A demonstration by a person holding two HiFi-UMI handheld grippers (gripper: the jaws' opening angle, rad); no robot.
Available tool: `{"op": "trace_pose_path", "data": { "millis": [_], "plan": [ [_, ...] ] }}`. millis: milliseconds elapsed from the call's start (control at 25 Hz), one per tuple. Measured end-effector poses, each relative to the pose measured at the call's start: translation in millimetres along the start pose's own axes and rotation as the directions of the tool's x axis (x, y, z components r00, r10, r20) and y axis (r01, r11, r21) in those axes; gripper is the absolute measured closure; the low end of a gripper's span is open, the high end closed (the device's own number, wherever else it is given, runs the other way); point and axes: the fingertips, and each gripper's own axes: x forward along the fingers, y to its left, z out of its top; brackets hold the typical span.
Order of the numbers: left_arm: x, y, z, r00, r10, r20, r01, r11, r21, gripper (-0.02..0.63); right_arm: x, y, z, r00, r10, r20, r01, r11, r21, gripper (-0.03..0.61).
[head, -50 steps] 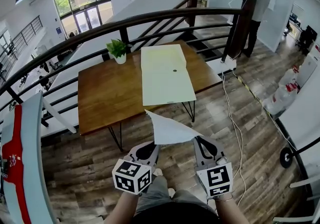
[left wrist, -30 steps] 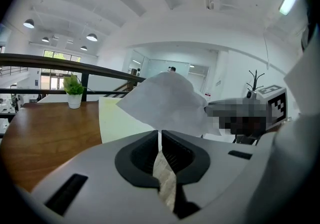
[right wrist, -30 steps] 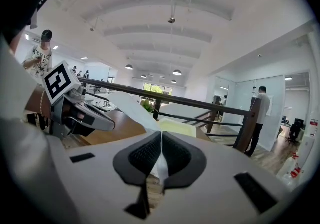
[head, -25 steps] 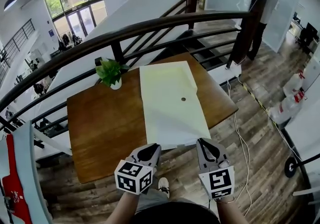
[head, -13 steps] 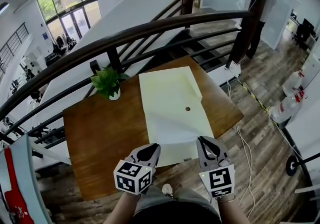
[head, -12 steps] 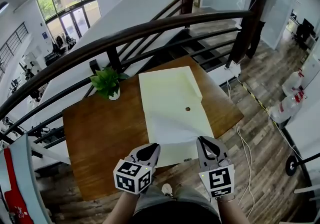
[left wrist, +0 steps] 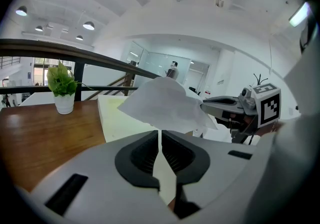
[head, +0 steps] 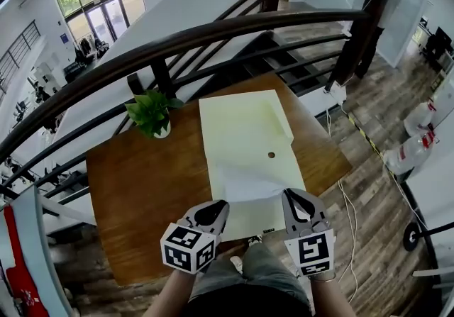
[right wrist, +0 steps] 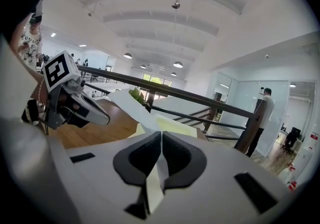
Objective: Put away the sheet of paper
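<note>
Wooden table (head: 142,188) in the head view, with a pale yellow folder (head: 241,128) lying flat on it and a potted plant (head: 153,113) near the folder's far left corner. A dark railing (head: 213,30) runs behind the table. The sheet of paper (head: 245,182) hangs over the folder's near end, held up between the left gripper (head: 218,205) and the right gripper (head: 288,195), one at each near corner.

Left gripper view: both jaws are pressed together on the thin edge of the sheet, which fans upward and to the right (loosely, with a slight sag). The right gripper shows beyond the paper, and the plant stands at far left on the table.

Right gripper view: the jaws are likewise clamped on the sheet's edge, and the paper rises away to the left toward the left gripper. The folder lies past the jaws. A person (right wrist: 263,115) stands just beyond the railing's end post.
</note>
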Motion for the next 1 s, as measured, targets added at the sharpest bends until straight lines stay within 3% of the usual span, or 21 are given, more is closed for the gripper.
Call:
{"op": "trace_pose_path", "data": {
  "millis": [600, 1000],
  "plan": [
    [40, 35, 17, 0.998, 0.067, -0.006, -0.067, 0.994, -0.087, 0.581, 59, -37, 7, 0.999, 0.048, -0.025, -0.052, 0.973, -0.225, 0.548],
    [57, 49, 21, 0.993, 0.115, -0.008, -0.115, 0.986, -0.124, 0.581, 95, -46, 13, 0.994, 0.106, -0.024, -0.107, 0.919, -0.379, 0.548]
  ]
}}
